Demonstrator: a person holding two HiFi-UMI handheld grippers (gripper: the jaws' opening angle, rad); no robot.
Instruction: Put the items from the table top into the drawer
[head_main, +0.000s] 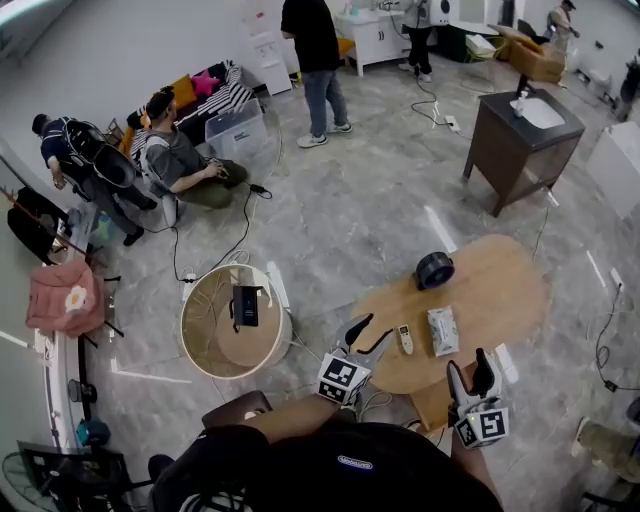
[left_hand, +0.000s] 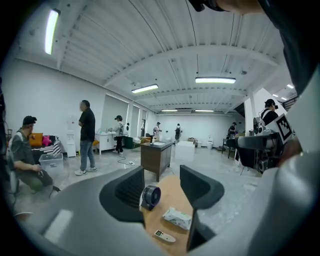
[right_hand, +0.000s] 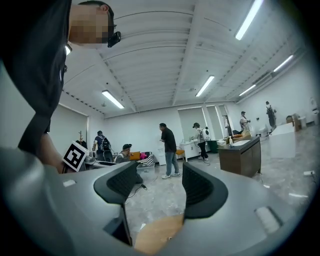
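1. Items: the small black fan, the tissue pack and the white remote all sit on the oval wooden table. Remote and pack lie side by side near your edge, with the fan further off. You cannot pick out the drawer with certainty.
2. Handling (judged):
   - The remote looks light, stiff and smooth, so pinch it across its narrow width at mid-length. It may slip.
   - The tissue pack is soft and its wrap will give, so grip it across the short side.
   - The fan is likely the heaviest and is rounded, so take it by the base or housing rim, not the grille.
3. Left gripper: jaws stand wide apart with nothing between the pads, touching nothing. It sits at the near table edge, just short of the remote.
4. Right gripper: jaws stand wide apart and empty, by the near edge, below the tissue pack.
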